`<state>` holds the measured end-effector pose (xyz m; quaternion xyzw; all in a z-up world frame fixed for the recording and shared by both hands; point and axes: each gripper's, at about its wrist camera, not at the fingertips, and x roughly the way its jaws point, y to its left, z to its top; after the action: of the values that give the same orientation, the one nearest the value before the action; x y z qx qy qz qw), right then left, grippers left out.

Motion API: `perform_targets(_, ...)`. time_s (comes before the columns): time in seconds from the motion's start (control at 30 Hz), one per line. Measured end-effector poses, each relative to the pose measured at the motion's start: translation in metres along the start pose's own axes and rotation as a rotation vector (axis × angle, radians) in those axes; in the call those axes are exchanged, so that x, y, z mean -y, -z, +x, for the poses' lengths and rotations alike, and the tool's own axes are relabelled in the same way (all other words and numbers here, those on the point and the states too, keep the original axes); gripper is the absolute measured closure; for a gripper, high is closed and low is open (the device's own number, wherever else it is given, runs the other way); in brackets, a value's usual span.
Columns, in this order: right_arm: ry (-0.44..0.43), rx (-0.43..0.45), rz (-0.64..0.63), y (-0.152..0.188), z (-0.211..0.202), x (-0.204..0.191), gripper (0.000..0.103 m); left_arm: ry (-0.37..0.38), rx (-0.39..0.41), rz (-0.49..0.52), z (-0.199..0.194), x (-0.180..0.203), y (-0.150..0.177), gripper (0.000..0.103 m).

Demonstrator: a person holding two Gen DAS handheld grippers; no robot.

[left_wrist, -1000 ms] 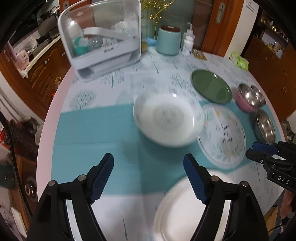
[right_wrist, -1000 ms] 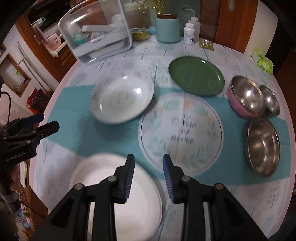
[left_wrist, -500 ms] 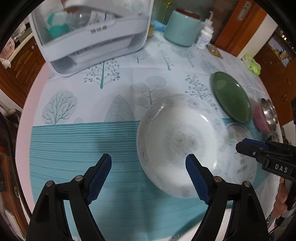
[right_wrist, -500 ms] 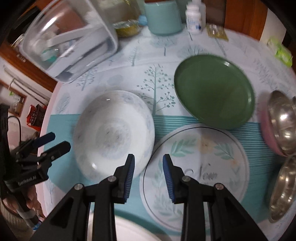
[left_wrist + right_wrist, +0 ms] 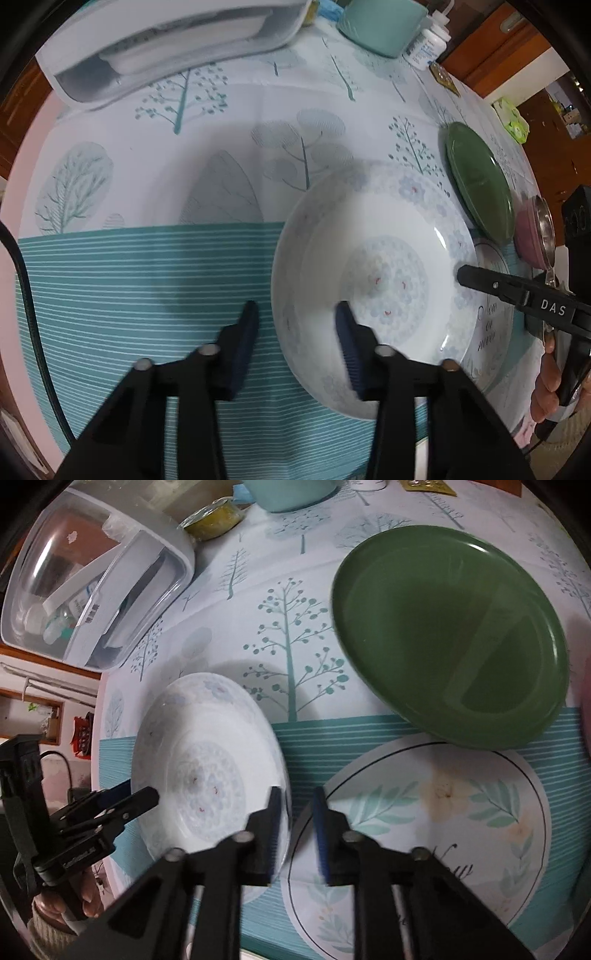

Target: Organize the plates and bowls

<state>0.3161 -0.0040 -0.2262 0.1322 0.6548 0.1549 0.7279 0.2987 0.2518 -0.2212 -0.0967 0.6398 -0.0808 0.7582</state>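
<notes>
You have both tongs straddling opposite sides of the white floral bowl (image 5: 373,280), which sits on the teal-striped part of the desk (image 5: 147,288), just beside the leaf-print plate (image 5: 443,830) and near the green plate (image 5: 447,635). The left tongs (image 5: 295,325) are closing with the near-left rim between their pads, one finger (image 5: 243,343) outside and one inside; the right tongs (image 5: 297,823) are closing too, already narrow over the opposite rim (whether the pads have bitten yet is hard to tell through the blur). Let both pairs seat fully on the rim before you lift, and keep the two grips level with each other so the bowl does not tip. Glazed ware is probably slippery, so raise it slowly and watch that it clears the leaf-print plate's edge.
</notes>
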Motion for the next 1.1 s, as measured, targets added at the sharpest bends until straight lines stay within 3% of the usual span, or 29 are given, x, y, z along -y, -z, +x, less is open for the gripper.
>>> perform_targets(0.1,-0.011,0.0,-0.005,0.0,0.0,-0.001,0.095,0.01,-0.019,-0.01,0.006,0.0,0.001,0.083)
perform_targets(0.33,-0.006,-0.016,-0.008,-0.001,0.007,-0.006,0.097,0.051,-0.017,-0.067,0.005,-0.008,0.004,0.091)
perform_targets(0.6,0.003,-0.037,-0.02,0.014,-0.001,-0.006,0.097,0.069,-0.02,-0.049,-0.004,-0.001,0.019,0.092)
perform_targets(0.83,-0.005,-0.011,-0.065,0.047,-0.033,-0.011,0.097,0.104,-0.001,0.002,-0.038,0.016,0.056,0.092)
perform_targets(1.1,-0.034,0.005,-0.094,0.122,-0.073,-0.004,0.097,0.12,-0.012,0.066,-0.071,0.046,0.136,0.092)
